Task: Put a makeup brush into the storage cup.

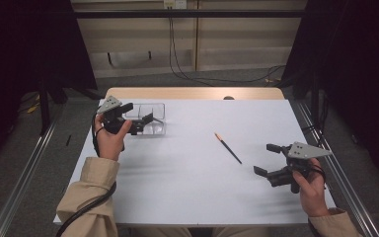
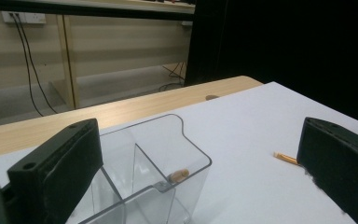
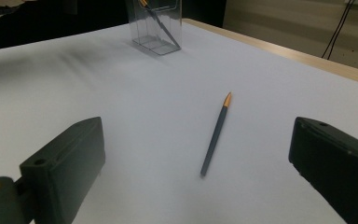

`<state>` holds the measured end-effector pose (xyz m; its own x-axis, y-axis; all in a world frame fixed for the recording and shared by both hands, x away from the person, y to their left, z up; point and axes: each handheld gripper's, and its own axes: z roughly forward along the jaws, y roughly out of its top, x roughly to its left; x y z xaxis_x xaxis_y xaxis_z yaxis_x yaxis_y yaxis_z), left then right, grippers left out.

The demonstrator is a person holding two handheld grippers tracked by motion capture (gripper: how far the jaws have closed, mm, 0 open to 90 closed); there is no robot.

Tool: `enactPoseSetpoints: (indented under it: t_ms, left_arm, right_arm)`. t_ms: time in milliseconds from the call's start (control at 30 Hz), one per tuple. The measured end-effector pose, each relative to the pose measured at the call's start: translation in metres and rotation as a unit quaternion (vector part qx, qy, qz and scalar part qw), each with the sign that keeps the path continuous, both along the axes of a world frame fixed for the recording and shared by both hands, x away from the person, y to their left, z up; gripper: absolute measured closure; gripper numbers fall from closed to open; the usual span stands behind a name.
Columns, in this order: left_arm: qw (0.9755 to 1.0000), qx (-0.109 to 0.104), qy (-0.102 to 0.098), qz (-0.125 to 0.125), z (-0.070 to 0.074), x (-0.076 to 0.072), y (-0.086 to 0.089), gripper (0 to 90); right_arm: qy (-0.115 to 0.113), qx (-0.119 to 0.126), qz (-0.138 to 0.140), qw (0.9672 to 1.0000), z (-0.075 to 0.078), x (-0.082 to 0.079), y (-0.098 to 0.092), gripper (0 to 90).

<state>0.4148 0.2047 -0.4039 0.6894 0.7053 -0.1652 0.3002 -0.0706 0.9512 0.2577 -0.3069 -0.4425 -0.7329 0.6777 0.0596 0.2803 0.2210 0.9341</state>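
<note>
Left gripper [image 1: 137, 117] sits at the clear holder [image 1: 150, 118] near the table's far-left corner, jaws wide apart with nothing between them; its own view looks over the holder's rim [image 2: 168, 186] and shows an orange pen tip [image 2: 179, 175] poking up inside. So one pen looks already stowed: the right gripper view shows it leaning diagonally in the holder [image 3: 156, 28]. Right gripper [image 1: 271, 160] hovers low near the right edge, jaws also apart and empty, aimed at the loose pen [image 1: 228, 148] lying flat mid-table, well apart from the holder, orange tip toward the far side. Next job is probably picking up that pen [image 3: 216, 135]. Risks: it's thin and flat on the white sheet [image 1: 192, 187], so the jaws could scrape the sheet or roll the pen away if they come down off-centre or not square across the barrel. A grip near one end would let it swing and miss the holder opening. The holder looks light and tall with narrow compartments, so a bump from the left gripper as it backs off, or a pen pushed in at an angle, could tip or shove it, and the far-left table edge is close. Room: plenty of bare sheet around the loose pen and between the hands; tight spots are the right edge beside the right hand and the corner by the holder.
</note>
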Motion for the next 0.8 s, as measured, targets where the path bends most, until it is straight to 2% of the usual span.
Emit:
enactPoseSetpoints:
  t_ms: [367, 800]
  left_arm:
    - [0.9998, 0.006, -0.008, -0.015, -0.008, -0.015, 0.007, 0.0]
    - [0.9990, 0.006, -0.017, -0.042, -0.008, -0.034, 0.013, 0.1]
  right_arm:
    - [-0.002, -0.003, 0.000, 1.0000, 0.000, 0.000, 0.000, 3.3]
    - [-0.001, -0.002, -0.002, 1.0000, 0.000, 0.000, 0.000, 3.3]
